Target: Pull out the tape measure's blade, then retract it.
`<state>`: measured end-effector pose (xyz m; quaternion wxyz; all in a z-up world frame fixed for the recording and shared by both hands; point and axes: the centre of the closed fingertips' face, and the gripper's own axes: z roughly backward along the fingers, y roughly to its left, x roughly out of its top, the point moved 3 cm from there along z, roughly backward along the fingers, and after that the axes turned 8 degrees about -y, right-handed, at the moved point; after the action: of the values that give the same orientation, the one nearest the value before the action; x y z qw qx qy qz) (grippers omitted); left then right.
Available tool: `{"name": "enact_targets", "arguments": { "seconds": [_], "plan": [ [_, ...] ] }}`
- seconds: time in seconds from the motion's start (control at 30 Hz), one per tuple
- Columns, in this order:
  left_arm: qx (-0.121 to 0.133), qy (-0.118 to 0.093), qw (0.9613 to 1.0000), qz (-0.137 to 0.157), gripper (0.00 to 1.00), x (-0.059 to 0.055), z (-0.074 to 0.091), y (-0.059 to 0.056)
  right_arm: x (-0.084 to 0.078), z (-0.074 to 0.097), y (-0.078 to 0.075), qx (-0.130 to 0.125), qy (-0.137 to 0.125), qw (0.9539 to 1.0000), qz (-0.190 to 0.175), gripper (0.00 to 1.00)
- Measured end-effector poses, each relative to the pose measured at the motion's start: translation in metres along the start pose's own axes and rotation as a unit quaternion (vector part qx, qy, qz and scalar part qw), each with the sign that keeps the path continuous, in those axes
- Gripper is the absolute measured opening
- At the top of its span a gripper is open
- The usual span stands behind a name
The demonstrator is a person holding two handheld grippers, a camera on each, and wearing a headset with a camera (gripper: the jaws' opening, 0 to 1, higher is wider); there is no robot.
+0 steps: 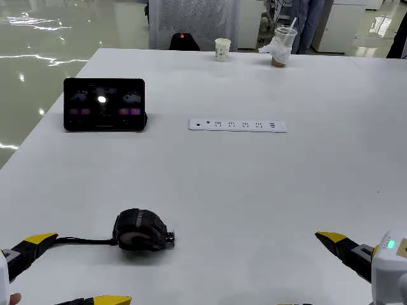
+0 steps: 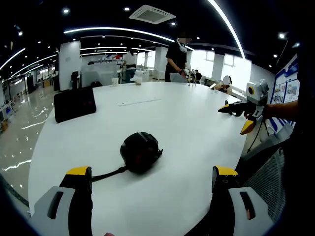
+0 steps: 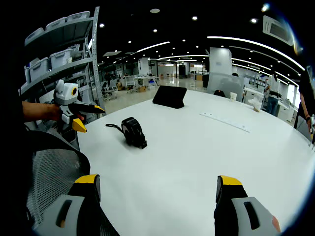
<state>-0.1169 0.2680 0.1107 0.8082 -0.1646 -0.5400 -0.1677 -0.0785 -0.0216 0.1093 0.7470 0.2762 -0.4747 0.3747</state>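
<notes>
1. The black tape measure (image 1: 141,230) lies on the white table (image 1: 254,184), near the table's near edge and left of the middle in the head view.
2. A small end tab shows at the mouth of its case, on the side facing the right gripper.
3. A black wrist strap (image 1: 82,241) runs from the case across the table toward the left gripper (image 2: 151,172). Its end lies just beside one yellow jaw tip, and I cannot tell whether the two touch.
4. The left gripper's jaws stand wide apart and hold nothing. In the left gripper view the tape measure sits ahead of them, between the two tips and apart from both.
5. The right gripper (image 3: 157,182) is well apart from the tape measure, out toward the right side of the table. Its jaws are also spread wide with nothing between them.
6. In the right gripper view the tape measure lies ahead and to the left, with the left gripper beyond it, held in a person's hand.
7. Farther back on the table, a dark tablet (image 1: 104,104) stands propped up to the left.
8. A white power strip (image 1: 236,125) lies flat near the middle.
9. At the far edge stand a paper cup (image 1: 222,49) and a plastic cup with a straw (image 1: 280,47).
</notes>
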Motion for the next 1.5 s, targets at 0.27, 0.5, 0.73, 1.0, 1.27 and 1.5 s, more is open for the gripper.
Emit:
{"name": "enact_targets", "arguments": {
  "seconds": [0.27,0.5,0.73,1.0,1.27,1.5],
  "plan": [
    [-0.002,0.001,1.0,0.001,0.99,-0.001,0.0,0.0,0.0,0.001,0.0,0.001,-0.001,1.0,-0.001,0.99],
    [-0.002,0.002,1.0,0.001,0.99,-0.001,-0.001,-0.001,-0.001,0.001,0.0,0.0,0.0,1.0,0.0,0.99],
    [-0.003,0.006,1.0,-0.002,0.99,-0.002,-0.001,-0.001,-0.001,0.001,0.0,0.002,0.0,1.0,0.003,0.99],
    [-0.005,0.008,0.9999,-0.005,0.99,-0.002,-0.003,0.001,0.0,0.0,-0.001,0.004,0.001,1.0,0.006,0.99],
    [-0.014,0.015,0.9997,-0.014,0.99,-0.001,-0.007,0.001,-0.001,-0.004,-0.002,0.009,0.007,0.9999,0.009,0.99],
    [-0.021,0.018,0.9993,-0.024,0.99,0.002,-0.012,0.005,-0.002,-0.01,-0.004,0.017,0.014,0.9997,0.013,0.98]
  ]
}}
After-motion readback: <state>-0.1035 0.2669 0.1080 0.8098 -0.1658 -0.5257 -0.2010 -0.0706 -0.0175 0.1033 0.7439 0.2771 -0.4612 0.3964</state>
